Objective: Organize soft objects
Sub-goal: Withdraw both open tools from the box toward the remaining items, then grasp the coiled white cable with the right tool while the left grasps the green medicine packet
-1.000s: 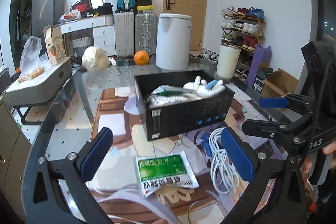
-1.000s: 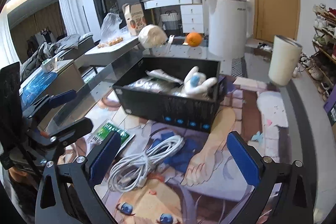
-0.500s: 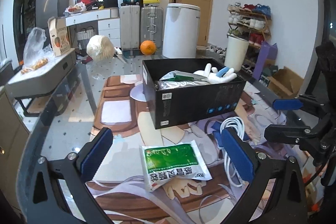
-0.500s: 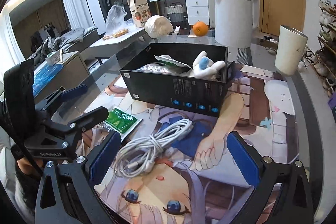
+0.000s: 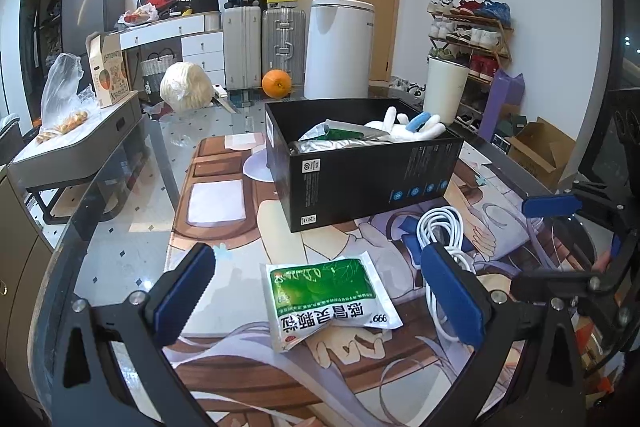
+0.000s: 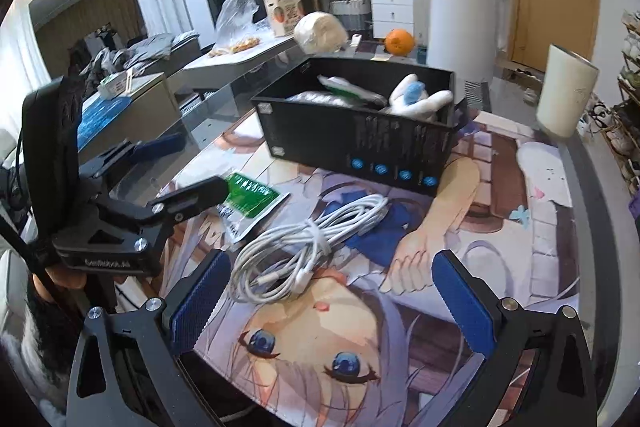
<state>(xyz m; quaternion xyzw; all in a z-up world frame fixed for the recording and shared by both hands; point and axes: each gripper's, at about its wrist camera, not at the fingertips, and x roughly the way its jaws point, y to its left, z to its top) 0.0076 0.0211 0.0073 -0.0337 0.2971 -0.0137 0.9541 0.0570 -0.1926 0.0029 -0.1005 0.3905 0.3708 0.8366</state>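
The mat (image 6: 520, 227) covers the table, and the black box (image 5: 360, 187) sits on it at about 12 o'clock from both grippers. The box already holds a white plush (image 5: 408, 125) at its right end, plus a green pouch and a silvery bag beside it, so part of the sorting looks done.

Two things are left out on the mat. The white cable (image 6: 304, 251), bundled and tied, lies in front of the box, at 11 o'clock from the right gripper (image 6: 332, 303). The green sachet (image 5: 328, 299) lies flat at 12 o'clock, between the fingers of the left gripper (image 5: 320, 295) in its own view, and just left of the cable.

Both grippers are spread wide and hold nothing. Whether the left one touches the sachet I cannot tell. By my reckoning, roughly two items remain.
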